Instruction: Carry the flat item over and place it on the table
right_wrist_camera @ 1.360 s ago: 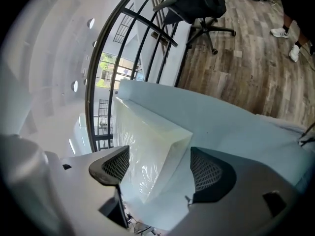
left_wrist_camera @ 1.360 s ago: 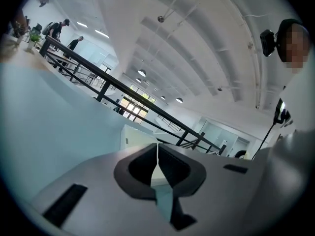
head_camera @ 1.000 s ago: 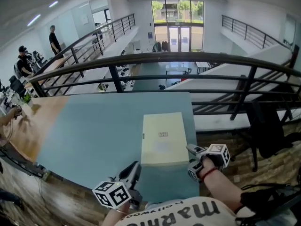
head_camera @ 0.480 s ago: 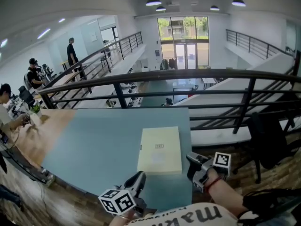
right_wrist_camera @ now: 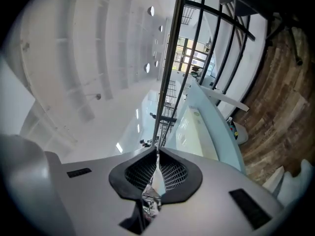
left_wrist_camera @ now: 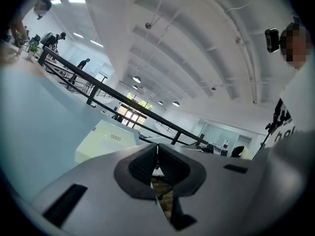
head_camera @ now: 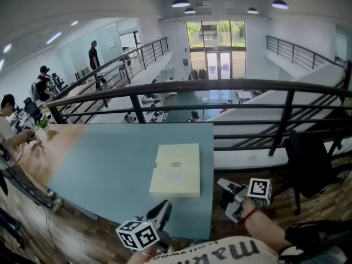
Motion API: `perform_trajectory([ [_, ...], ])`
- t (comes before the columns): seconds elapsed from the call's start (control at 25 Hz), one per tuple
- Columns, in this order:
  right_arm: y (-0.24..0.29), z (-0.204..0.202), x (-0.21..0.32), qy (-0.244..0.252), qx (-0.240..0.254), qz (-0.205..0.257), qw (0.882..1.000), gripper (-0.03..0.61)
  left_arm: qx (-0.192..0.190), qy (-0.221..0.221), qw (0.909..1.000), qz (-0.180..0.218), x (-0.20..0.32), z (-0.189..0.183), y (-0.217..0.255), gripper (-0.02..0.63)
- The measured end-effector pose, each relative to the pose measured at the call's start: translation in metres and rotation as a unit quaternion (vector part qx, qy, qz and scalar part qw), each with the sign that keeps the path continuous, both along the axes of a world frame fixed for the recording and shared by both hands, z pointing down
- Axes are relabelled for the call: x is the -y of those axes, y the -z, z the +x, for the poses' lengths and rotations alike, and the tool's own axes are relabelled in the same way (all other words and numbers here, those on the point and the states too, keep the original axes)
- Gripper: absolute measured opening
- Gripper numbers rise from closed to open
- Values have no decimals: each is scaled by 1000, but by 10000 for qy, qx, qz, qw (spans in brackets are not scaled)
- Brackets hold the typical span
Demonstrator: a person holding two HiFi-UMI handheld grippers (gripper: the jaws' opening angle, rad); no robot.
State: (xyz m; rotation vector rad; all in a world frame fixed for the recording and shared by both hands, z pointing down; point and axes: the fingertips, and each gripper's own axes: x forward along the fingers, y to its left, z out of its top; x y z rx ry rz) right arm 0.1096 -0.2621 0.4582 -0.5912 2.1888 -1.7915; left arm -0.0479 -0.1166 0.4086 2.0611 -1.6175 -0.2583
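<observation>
1. head view: the flat box (head_camera: 176, 169) lies on the pale blue table (head_camera: 104, 158), close to the table's right edge and a little back from its near edge. neither of your grippers touches it. your left gripper (head_camera: 164, 205) hangs at the near edge of the table, below the box, with its marker cube toward you. your right gripper (head_camera: 221, 184) is off the table's right side, over the wooden floor (head_camera: 275, 202), pointing up and to the left toward the box's near right corner. a black railing (head_camera: 220, 86) runs behind the table, and people sit at a wooden desk (head_camera: 38, 153) on the far left.

2. left gripper view: your left jaws are pressed together with nothing between them (only a thin seam shows where the pads meet). beyond them the box rests flat on the blue tabletop, well clear of the pads.

3. right gripper view: your right jaws are fully closed as well, pad against pad, and they hold nothing. the camera is rolled sideways here, so the table and the box show edge-on to the right of the jaws, with the railing running up past them.
</observation>
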Motion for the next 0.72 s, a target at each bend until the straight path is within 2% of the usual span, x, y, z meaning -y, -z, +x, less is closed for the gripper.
perform_trajectory([
  [0.32,-13,29,-21,74,-62,-6,10000,44,14,-8,9998,-188,-22,33,-12,11],
  [0.48,-27,43,-31,77,-253,-43,9996,44,-36,-42,9996,-260,-30,44,-22,11],
  [0.72,-49,50,-46,-13,-279,-120,9995,44,-43,-48,9996,-273,-43,41,-38,12],
])
